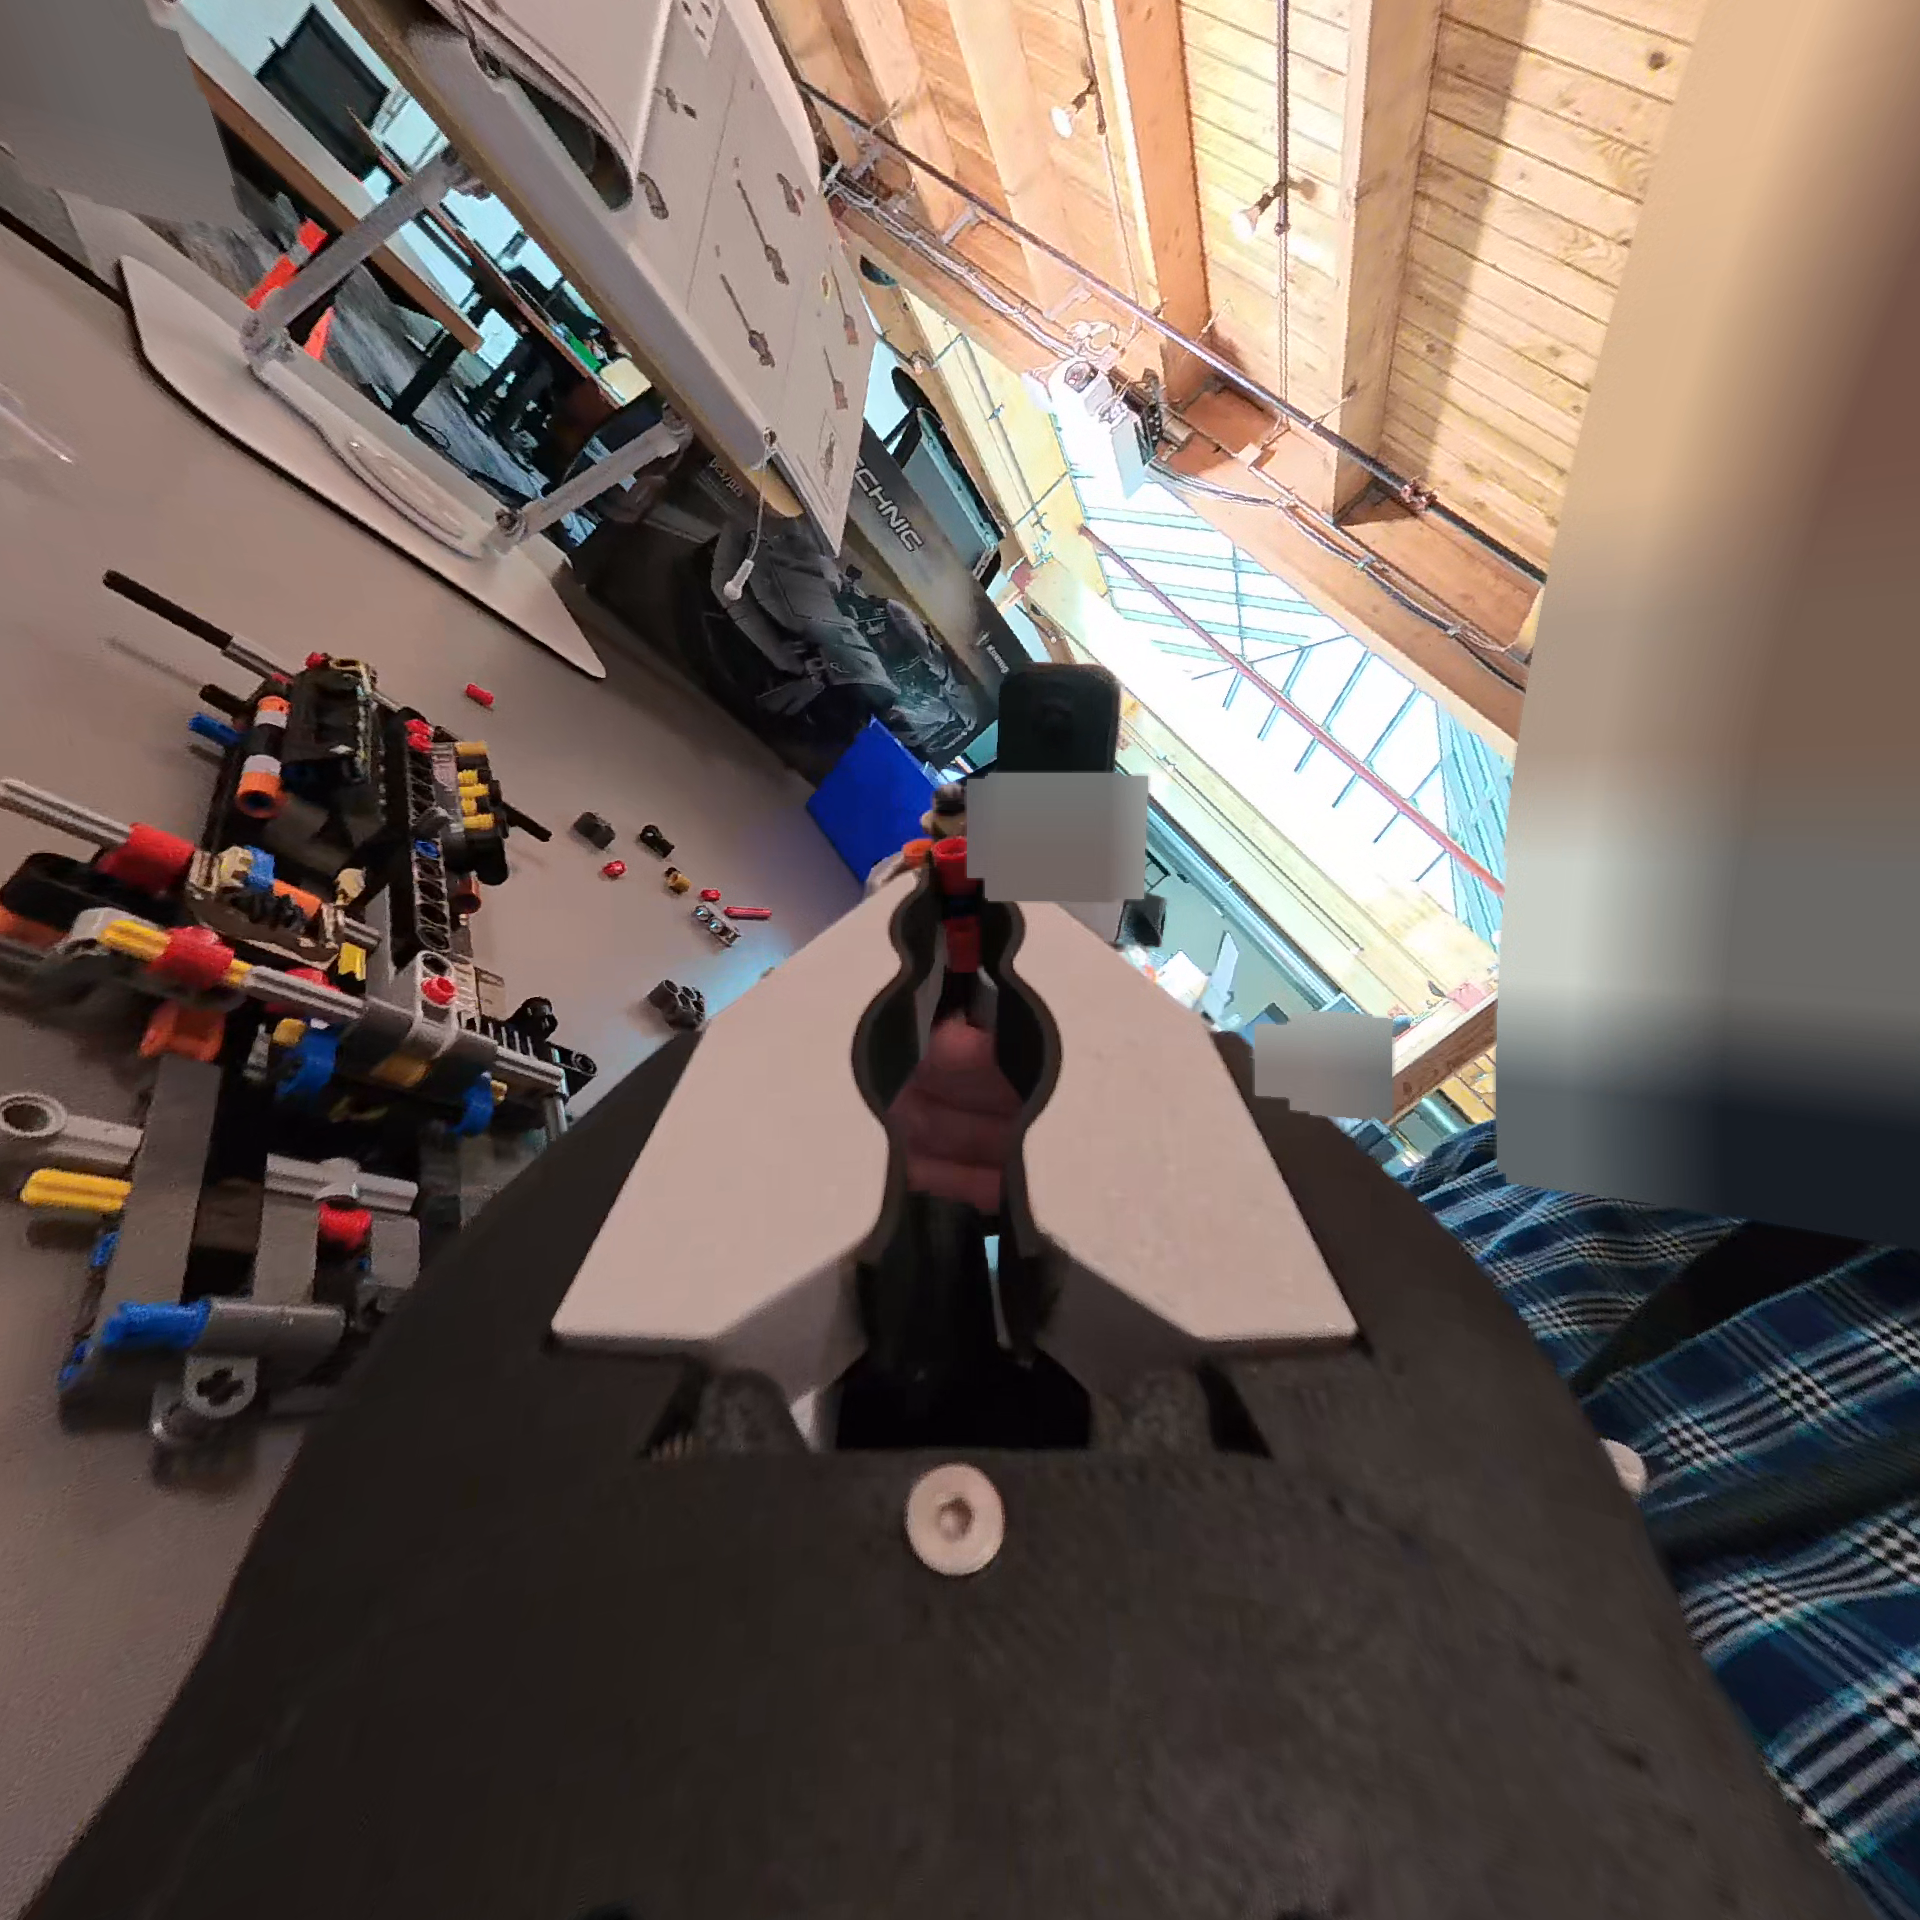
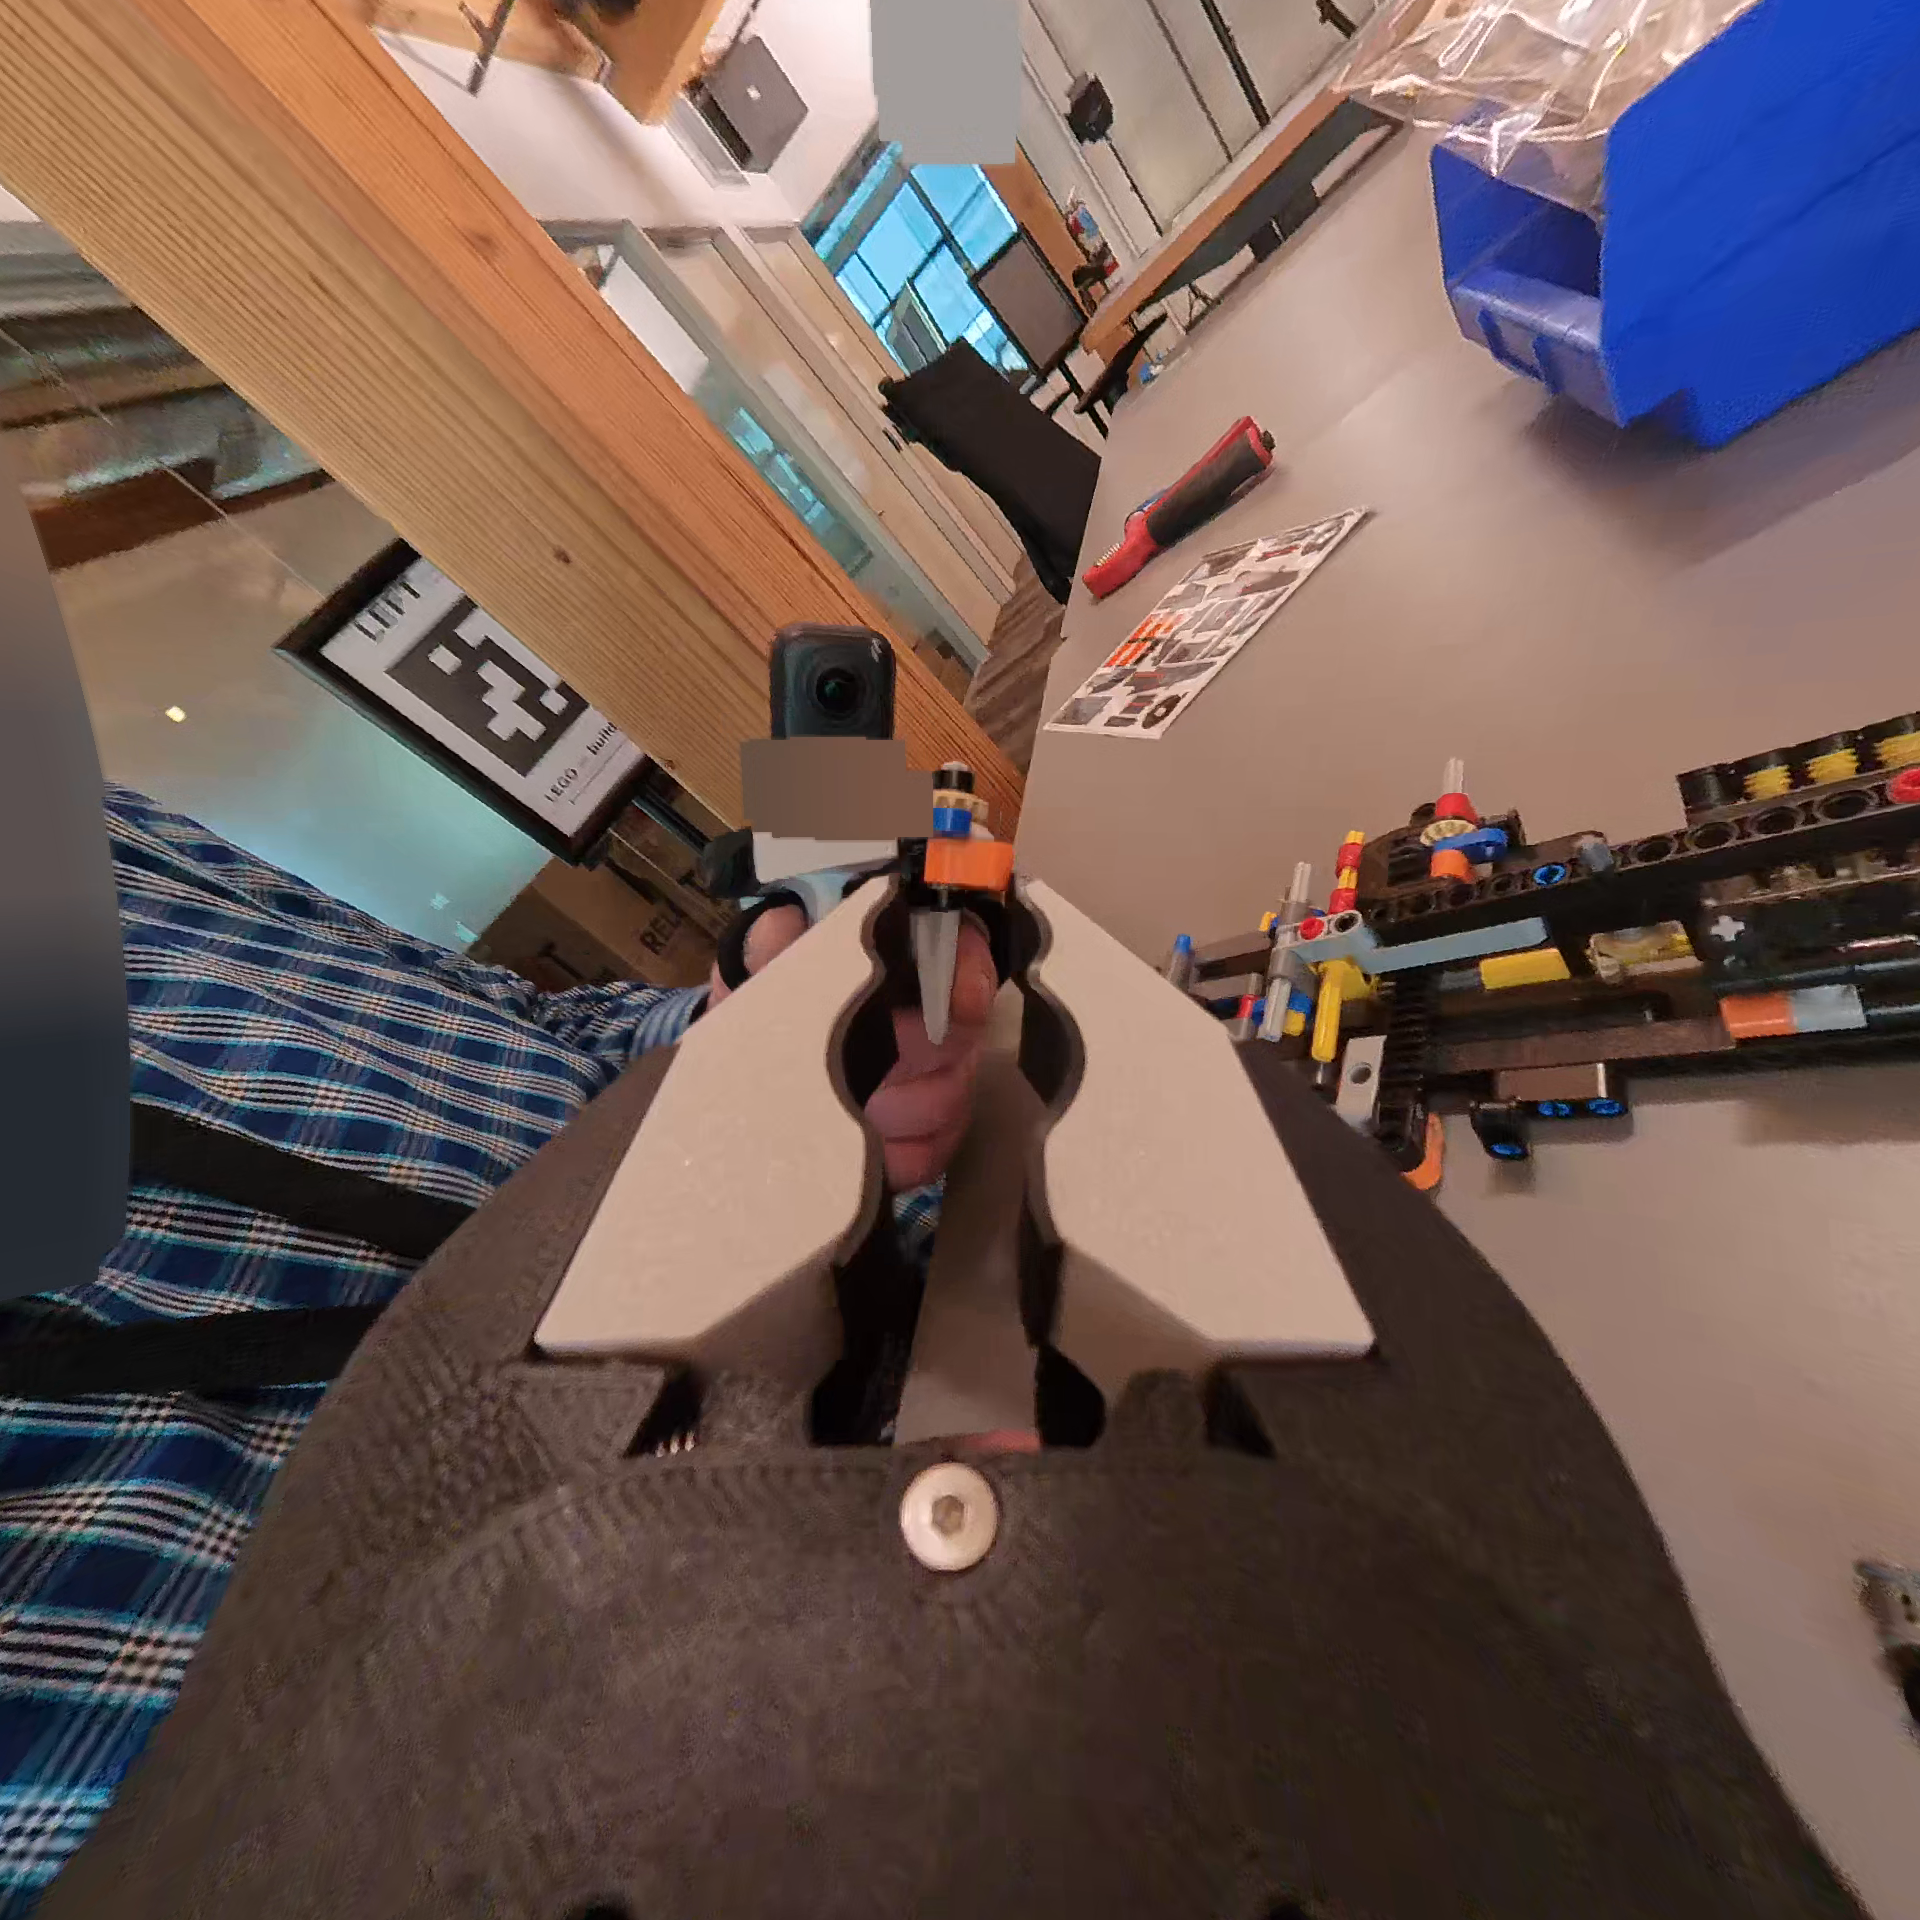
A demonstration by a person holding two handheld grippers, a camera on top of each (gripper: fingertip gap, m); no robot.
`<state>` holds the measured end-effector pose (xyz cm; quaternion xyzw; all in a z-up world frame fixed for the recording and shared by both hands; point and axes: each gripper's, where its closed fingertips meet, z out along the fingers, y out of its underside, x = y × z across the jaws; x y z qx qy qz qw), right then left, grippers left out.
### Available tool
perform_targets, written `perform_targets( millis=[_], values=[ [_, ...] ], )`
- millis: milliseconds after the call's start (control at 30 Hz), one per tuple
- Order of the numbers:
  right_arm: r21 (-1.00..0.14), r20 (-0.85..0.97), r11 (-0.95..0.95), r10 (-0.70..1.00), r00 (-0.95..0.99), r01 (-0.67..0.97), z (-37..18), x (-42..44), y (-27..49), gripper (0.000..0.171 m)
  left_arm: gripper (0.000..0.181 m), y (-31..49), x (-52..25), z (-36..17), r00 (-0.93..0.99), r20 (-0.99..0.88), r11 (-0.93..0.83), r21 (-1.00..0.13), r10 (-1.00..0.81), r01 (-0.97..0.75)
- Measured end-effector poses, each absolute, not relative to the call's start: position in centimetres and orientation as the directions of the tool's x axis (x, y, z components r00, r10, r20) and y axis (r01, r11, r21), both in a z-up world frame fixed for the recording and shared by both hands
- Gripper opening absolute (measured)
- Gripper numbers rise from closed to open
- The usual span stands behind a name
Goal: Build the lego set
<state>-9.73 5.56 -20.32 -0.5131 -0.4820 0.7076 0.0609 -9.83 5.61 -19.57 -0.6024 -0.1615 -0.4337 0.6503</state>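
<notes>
My left gripper (image 1: 954, 896) and right gripper (image 2: 958, 900) face each other in the air beside the table, tips nearly touching. Between them is a small sub-assembly. In the left wrist view it shows as a red and blue stack (image 1: 948, 862) pinched at my left tips. In the right wrist view it shows an orange block (image 2: 968, 862) with blue, tan and black parts on top and a grey axle (image 2: 938, 971) running back between my right fingers. The large multicoloured Lego build (image 1: 260, 935) lies on the grey table; it also shows in the right wrist view (image 2: 1558, 935).
Loose small pieces (image 1: 675, 883) lie near the build. An instruction booklet (image 1: 748, 260) stands on a holder. A blue bin (image 2: 1714, 208), a sticker sheet (image 2: 1205, 623) and a red-black tool (image 2: 1184, 499) are on the table (image 2: 1455, 675). A person's plaid sleeve (image 2: 312, 987) is close. The grippers are tip to tip, or close to it.
</notes>
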Motion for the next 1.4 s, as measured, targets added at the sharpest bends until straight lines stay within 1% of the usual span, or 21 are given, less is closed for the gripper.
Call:
perform_targets(
  millis=[100,200,367,433,500,567,633,733,800,867,1000,1233,1400],
  values=[
    [-0.733,-0.678,-0.561,0.561,-0.475,0.384,-20.0,-9.3,6.1,0.013,0.008,5.9,-9.2,-20.2,0.568,0.735,-0.141,-0.649,-0.369,0.748],
    [-0.725,-0.687,-0.564,0.556,-0.467,0.396,-20.5,-8.5,6.3,0.012,0.009,6.0,-8.3,-20.9,0.558,0.746,-0.192,-0.647,-0.364,0.738],
    [-0.729,-0.685,-0.555,0.595,-0.421,0.401,-20.9,-7.3,7.3,0.012,0.03,5.9,-8.5,-21.8,0.638,0.704,-0.229,-0.707,-0.312,0.669],
    [-0.733,-0.675,-0.533,0.647,-0.355,0.422,-22.0,-7.3,8.2,0.012,0.036,5.7,-9.7,-22.5,0.747,0.622,-0.231,-0.782,-0.235,0.578],
    [-0.72,-0.674,-0.512,0.676,-0.298,0.467,-23.3,-7.5,8.8,0.012,0.041,5.4,-11.4,-23.6,0.884,0.447,-0.253,-0.879,-0.139,0.404],
    [-0.69,-0.693,-0.512,0.672,-0.261,0.512,-24.4,-7.8,8.8,0.012,0.042,5.3,-13.0,-24.9,0.965,0.254,-0.321,-0.921,-0.071,0.219],
    [-0.669,-0.701,-0.511,0.675,-0.229,0.54,-25.1,-8.3,8.9,0.012,0.046,5.4,-14.1,-25.8,0.984,0.17,-0.383,-0.913,-0.046,0.14],
    [-0.648,-0.702,-0.508,0.687,-0.187,0.568,-26.1,-9.3,9.2,0.012,0.062,5.7,-14.5,-27.9,0.988,0.138,-0.497,-0.864,-0.071,0.085],
    [-0.647,-0.691,-0.5,0.704,-0.165,0.576,-26.6,-9.8,9.4,0.012,0.067,6.0,-15.1,-28.4,0.992,0.099,-0.524,-0.851,-0.081,0.042],
    [-0.651,-0.676,-0.486,0.721,-0.153,0.584,-27.1,-10.2,9.4,0.012,0.066,6.3,-15.7,-28.3,0.993,0.074,-0.527,-0.849,-0.087,0.017],
    [-0.675,-0.617,-0.435,0.776,-0.133,0.597,-27.8,-10.6,9.3,0.012,0.064,6.5,-15.5,-29.6,0.988,0.086,-0.581,-0.814,-0.132,-0.007],
    [-0.693,-0.565,-0.391,0.816,-0.12,0.606,-28.5,-10.7,9.4,0.011,0.072,6.9,-15.3,-30.0,0.981,0.094,-0.605,-0.795,-0.171,-0.03],
    [-0.695,-0.566,-0.398,0.817,-0.114,0.599,-28.5,-10.8,9.2,0.011,0.072,7.2,-15.2,-30.4,0.979,0.086,-0.621,-0.782,-0.186,-0.049]
  ],
)
